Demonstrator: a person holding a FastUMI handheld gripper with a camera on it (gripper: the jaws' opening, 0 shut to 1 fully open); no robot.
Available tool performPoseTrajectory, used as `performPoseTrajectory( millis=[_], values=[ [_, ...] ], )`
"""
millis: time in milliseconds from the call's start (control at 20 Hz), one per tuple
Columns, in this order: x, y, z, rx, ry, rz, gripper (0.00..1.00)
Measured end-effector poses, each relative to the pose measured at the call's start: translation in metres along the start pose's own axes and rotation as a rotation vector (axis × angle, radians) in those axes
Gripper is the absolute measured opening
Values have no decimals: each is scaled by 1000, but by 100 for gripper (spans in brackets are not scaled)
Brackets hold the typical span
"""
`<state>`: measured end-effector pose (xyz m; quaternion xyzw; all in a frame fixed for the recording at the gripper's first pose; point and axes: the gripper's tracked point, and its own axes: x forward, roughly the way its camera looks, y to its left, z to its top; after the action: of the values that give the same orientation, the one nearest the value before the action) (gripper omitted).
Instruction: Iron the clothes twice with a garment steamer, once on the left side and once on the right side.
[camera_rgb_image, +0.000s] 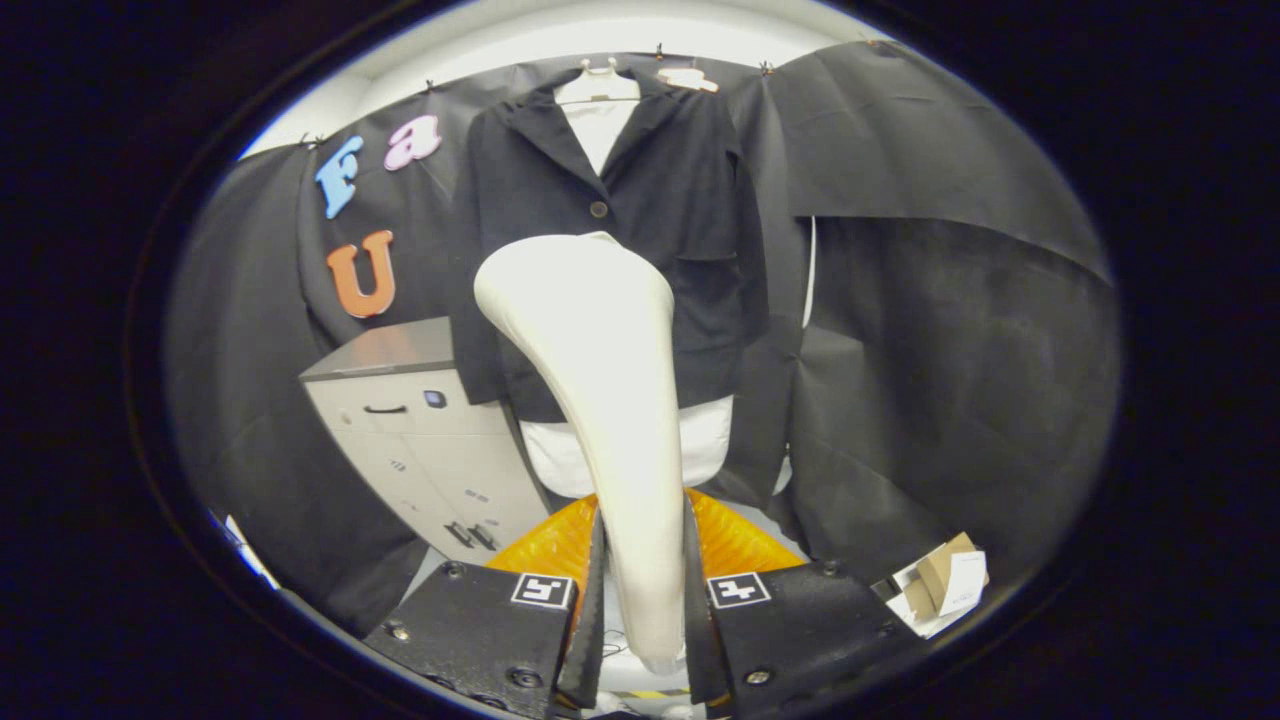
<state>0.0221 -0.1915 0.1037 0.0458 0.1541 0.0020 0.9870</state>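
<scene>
A white garment steamer stands upright between my fingers, its handle pressed from both sides and its broad head raised toward the clothes. My gripper is shut on that handle. Beyond the steamer head hangs a black jacket over a white shirt on a hanger. The shirt's white hem shows below the jacket. The steamer head covers the jacket's lower middle, with a gap that I cannot judge.
A grey drawer cabinet stands to the left of the clothes. Black cloth hangs behind and to the right. Small cardboard boxes lie on the floor by the right finger. Something orange sits just behind the fingers.
</scene>
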Motion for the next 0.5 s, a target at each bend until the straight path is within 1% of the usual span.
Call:
performPoseTrajectory(
  millis=[100, 250, 500],
  values=[
    [-21, 7, -6, 6, -8, 32, 36],
    [-41, 9, -17, -4, -17, 55, 36],
    [-77, 30, -26, -16, -40, 41, 36]
  ],
)
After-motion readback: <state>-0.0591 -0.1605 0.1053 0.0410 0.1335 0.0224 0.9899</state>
